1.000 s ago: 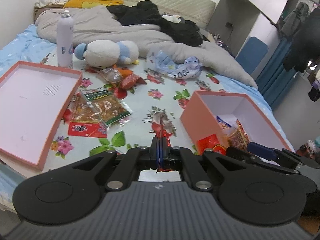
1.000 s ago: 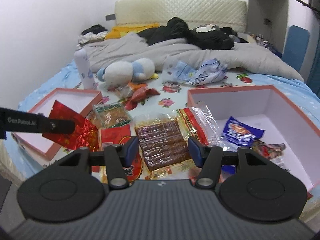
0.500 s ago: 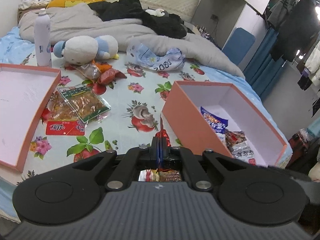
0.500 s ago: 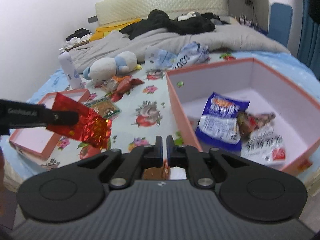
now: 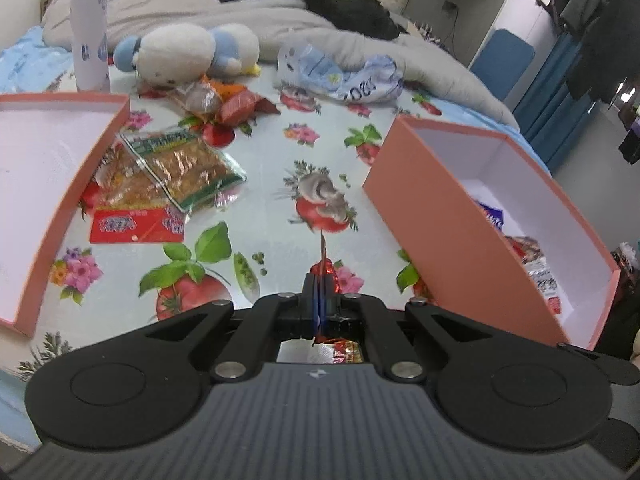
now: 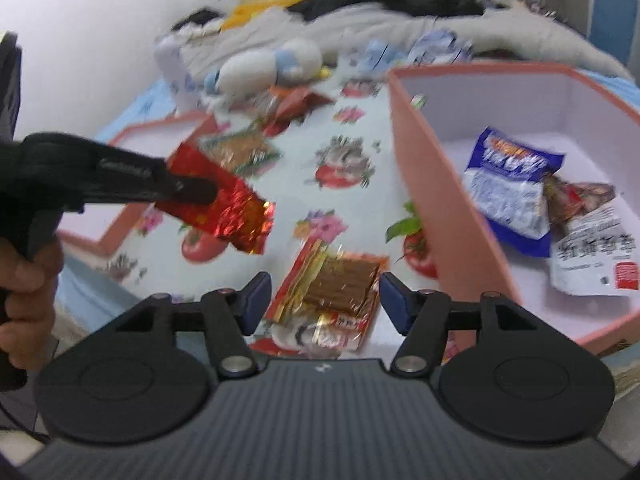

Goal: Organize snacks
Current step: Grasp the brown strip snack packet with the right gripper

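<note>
**Red packet pinched on the left, brown snack between the right fingers**

Your left gripper [image 5: 318, 300] has its fingers pressed together on a shiny red foil packet [image 6: 224, 204]. You hold the packet up in the air above the bed [image 5: 272, 148]. It hangs just left of the deep pink box [image 6: 436, 208].

Your right gripper [image 6: 323, 300] has its fingers spread wide apart. A clear packet of brown snack sticks [image 6: 340, 284] lies on the flowered sheet between them. The fingers are not touching it. This packet sits just beside the near wall of the deep pink box.

Inside the box you can see a blue and white bag [image 6: 508, 188], a small dark red packet [image 6: 576, 200] and a white packet with a red square [image 6: 592, 256]. They lie piled against each other.

On your left is the flat pink lid [image 5: 36, 184]. Just beside it lie a green-edged bag of golden snacks [image 5: 184, 168] and a flat red packet [image 5: 136, 224]. Farther back are more small snacks [image 5: 228, 102], near a white and blue plush toy [image 5: 188, 52]. A white bottle [image 5: 90, 26] stands upright by the toy. The right view is blurry.
</note>
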Tool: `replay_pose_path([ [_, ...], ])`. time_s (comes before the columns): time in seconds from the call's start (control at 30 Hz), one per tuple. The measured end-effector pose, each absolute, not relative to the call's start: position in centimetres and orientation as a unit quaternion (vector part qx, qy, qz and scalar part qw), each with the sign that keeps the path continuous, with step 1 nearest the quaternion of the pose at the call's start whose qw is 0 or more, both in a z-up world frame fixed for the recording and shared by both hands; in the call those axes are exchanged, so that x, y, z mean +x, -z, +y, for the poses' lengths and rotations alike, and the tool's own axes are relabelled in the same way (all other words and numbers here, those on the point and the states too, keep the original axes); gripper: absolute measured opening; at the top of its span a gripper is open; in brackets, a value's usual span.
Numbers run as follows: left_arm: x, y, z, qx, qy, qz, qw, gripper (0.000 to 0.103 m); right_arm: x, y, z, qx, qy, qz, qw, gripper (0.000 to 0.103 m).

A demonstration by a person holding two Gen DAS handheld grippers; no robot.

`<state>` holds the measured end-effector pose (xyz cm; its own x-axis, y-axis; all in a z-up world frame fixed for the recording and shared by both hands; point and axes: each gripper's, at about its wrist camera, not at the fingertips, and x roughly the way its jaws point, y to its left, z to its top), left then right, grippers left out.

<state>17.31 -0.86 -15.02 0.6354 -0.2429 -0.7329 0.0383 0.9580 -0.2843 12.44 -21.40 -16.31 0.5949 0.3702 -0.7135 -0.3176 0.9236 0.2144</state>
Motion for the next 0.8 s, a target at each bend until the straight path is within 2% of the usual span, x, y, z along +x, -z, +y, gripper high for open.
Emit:
replay_pose_path([
  [0.47,18.4,21.3,-0.5,-0.106,0.099,0.474,0.868,0.001,16.3,21.5,-20.3,0.04,-0.125,0.482,0.866,0.061],
  [0.8,18.1,23.3,-0.3,-0.103,0.097,0.494,0.858,0.002,17.5,21.9,-20.8,0.112,-0.15,0.47,0.863,0.063],
])
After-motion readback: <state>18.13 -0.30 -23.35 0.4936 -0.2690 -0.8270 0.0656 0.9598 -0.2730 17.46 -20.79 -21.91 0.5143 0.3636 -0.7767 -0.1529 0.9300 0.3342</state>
